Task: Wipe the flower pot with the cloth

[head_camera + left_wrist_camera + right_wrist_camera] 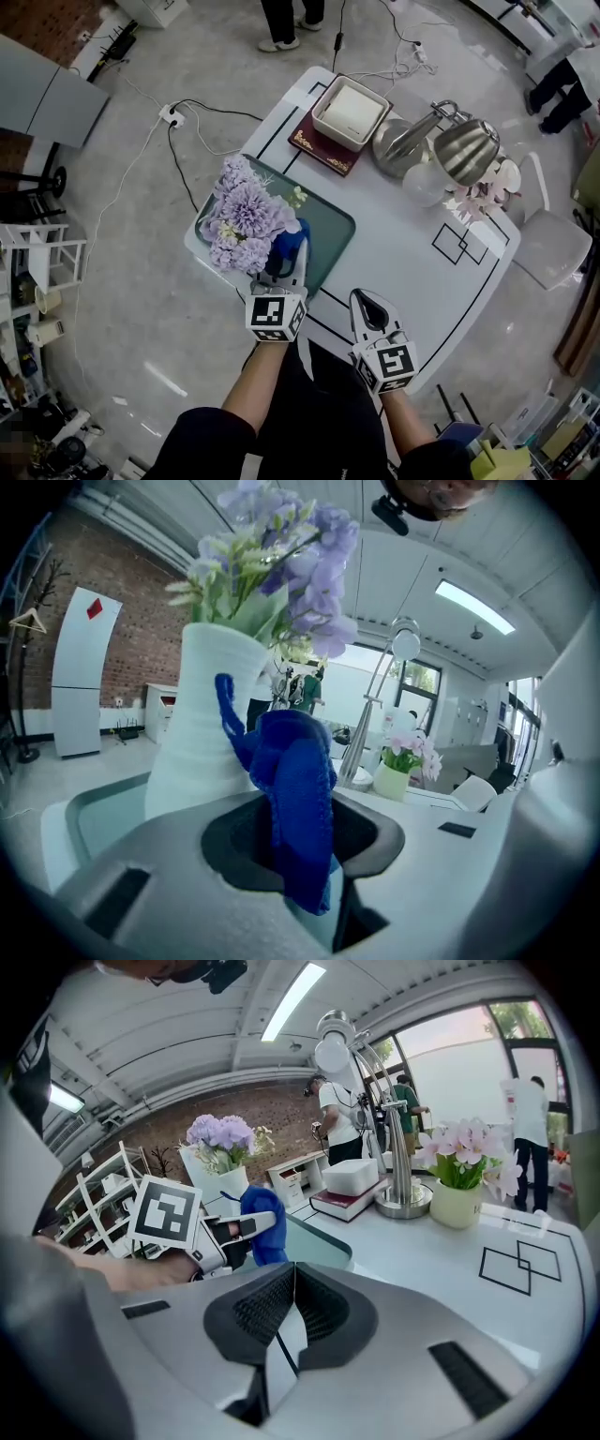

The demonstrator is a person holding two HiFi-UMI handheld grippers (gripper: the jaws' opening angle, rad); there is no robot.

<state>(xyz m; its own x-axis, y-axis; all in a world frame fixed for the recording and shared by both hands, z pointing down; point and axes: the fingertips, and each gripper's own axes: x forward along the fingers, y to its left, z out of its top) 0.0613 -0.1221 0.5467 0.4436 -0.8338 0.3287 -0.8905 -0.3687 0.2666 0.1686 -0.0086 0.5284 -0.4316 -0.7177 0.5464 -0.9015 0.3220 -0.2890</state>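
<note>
Right now the left gripper has its 2 jaws squeezed tight on the blue cloth. The cloth sticks up from between them in a bunch, and a bit hangs down below them. Just past the jaws stands the white flower pot. The cloth lies against the pot's lower side, and 1 thin blue end runs up the white wall. The pot stands straight up and is full of purple flowers. From the head view these flowers cover the pot, and the cloth peeks out beside them. The pot sits on a green tray at the near left part of the white table. The right gripper has its 2 jaws shut together with nothing between them. It hovers over the near edge of the table, to the right of the left gripper and apart from the pot. Farther back on the table lies a dark red book with a white box on top. Beside that is a silver lamp, and near it a small pot of pink flowers.
</note>
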